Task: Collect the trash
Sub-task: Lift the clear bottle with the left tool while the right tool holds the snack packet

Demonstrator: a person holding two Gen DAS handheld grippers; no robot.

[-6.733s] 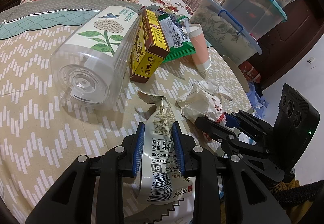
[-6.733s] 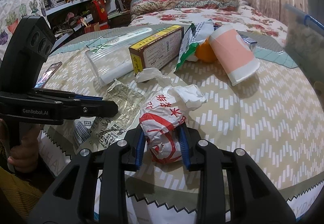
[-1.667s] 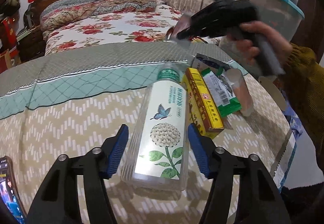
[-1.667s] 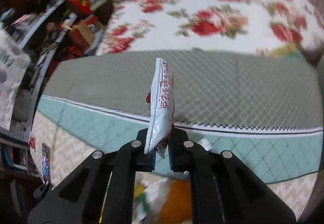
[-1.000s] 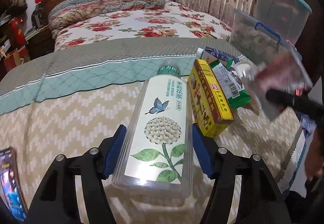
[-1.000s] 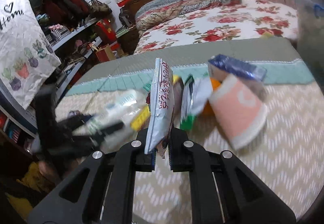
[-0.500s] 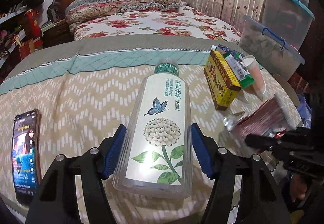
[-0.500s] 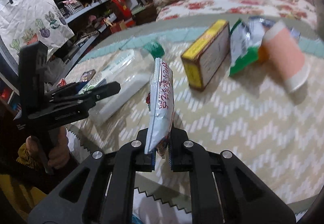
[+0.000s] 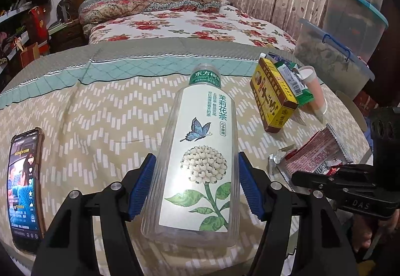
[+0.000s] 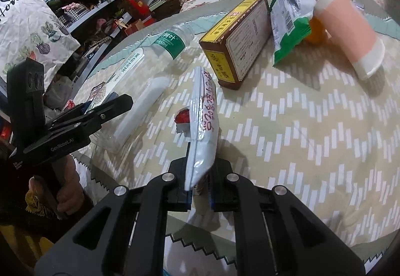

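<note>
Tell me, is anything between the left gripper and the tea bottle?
No. The left gripper already straddles the bottle, a blue pad on each side of its lower body and nothing in between. The box lies clear to the right.

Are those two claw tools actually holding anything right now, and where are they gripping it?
The left gripper clamps the clear tea bottle across its lower body. The right gripper pinches a silvery snack wrapper by its bottom edge.

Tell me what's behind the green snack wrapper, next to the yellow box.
Behind the green snack wrapper lie an orange object, mostly covered so I cannot identify it, and a pink paper cup on its side. The yellow box is on the wrapper's other side.
</note>
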